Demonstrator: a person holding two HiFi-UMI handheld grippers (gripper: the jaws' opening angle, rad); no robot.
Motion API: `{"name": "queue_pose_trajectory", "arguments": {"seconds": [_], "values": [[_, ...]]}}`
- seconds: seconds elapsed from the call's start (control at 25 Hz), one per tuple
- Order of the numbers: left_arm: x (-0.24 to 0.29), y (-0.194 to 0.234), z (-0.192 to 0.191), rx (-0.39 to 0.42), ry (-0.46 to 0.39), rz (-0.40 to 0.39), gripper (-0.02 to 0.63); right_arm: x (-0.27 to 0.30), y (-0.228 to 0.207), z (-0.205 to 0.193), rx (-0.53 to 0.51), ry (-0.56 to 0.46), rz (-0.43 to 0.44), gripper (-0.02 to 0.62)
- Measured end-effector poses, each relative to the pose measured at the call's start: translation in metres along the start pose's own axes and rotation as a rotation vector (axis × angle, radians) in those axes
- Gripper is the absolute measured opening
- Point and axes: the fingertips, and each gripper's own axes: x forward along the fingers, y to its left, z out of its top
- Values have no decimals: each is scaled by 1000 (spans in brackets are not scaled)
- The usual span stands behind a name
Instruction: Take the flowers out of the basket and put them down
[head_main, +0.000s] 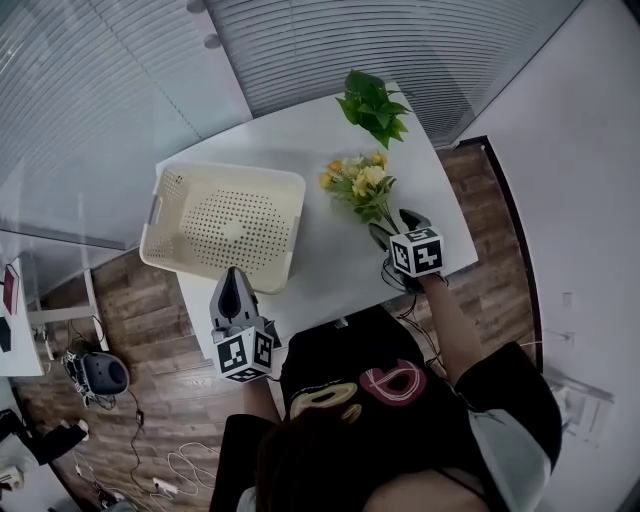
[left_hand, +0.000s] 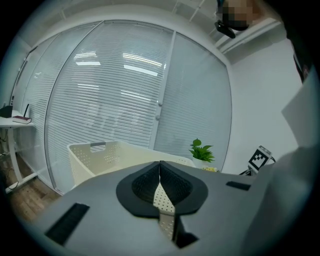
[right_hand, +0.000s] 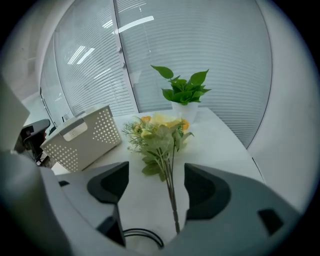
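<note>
Right gripper (right_hand: 156, 182): jaws wide apart, pads pressing on nothing. The thin stems of the flowers (right_hand: 157, 132) run between the jaws, nearer the right-hand jaw, clear of both pads. The flowers lie flat on the white table (right_hand: 215, 145), out of the basket, yellow and orange blooms pointing away from the claw. Left gripper (left_hand: 160, 172): jaws together, nothing held, at the near table edge. Cream perforated basket (head_main: 230, 170) sits just ahead of the left claw and off to the left of the right claw, apart from the flowers; inside looks bare. Potted plant (right_hand: 182, 90) stands farther out beyond the blooms, near the table's far edge. Window blinds (right_hand: 210, 45) behind
</note>
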Motion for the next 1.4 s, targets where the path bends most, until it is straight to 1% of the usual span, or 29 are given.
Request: {"name": "queue_pose_trajectory", "arguments": {"seconds": [0.16,0.36,0.52,0.88,1.0,1.04,1.12,1.24,1.28,1.4], "values": [[-1,1,2,3,1,-8,17,-20,6,10,-1,-59,-7,333],[-2,-4,7,6,-16,-28,17,-41,19,26,-14,-136,12,333],[-4,-10,13,21,-27,-42,17,-58,29,42,-30,-222,16,331],[-11,-21,33,31,-76,-87,17,-95,59,60,-97,-321,64,330],[-14,-26,37,32,-87,-105,17,-106,66,65,-97,-358,79,327],[-15,-28,38,33,-90,-111,17,-110,67,66,-90,-375,81,317],[-16,-31,37,34,-90,-120,17,-117,70,68,-90,-407,76,268],[-19,-32,35,31,-87,-124,17,-124,75,69,-142,-444,43,235],[-21,-31,35,28,-90,-125,17,-127,76,70,-153,-459,30,213],[-25,-31,39,22,-105,-128,17,-135,77,72,-144,-507,9,161]]}}
